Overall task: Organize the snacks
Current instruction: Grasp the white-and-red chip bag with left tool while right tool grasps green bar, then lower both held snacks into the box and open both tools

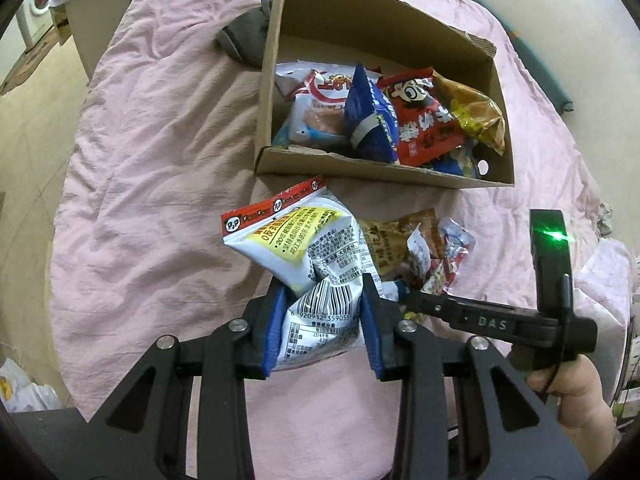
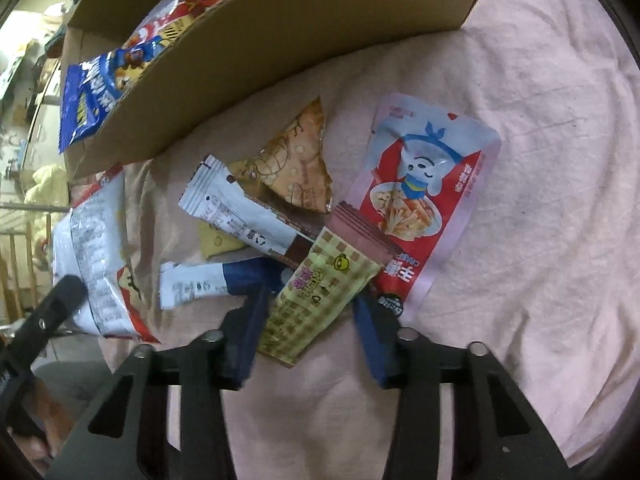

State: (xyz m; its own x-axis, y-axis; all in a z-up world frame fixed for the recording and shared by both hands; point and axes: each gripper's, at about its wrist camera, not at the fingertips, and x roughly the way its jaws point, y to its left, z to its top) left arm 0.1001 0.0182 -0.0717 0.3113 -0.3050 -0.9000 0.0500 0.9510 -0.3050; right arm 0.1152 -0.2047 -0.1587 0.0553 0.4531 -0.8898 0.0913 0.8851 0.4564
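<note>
Near the box: cardboard box stuffed with snacks
Left tongs: clamped on white bag
Right tongs: spread around checkered packet

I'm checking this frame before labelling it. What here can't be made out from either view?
- Left wrist view: the cardboard box near wall hides the bases of the packets inside.
- Left wrist view: the white bag held by the left hand-held gripper covers part of the loose pile.
- Right wrist view: whether the right hand-held gripper pinches the checked packet; contact unclear.
- Right wrist view: the box is cut off by the top edge.
</note>
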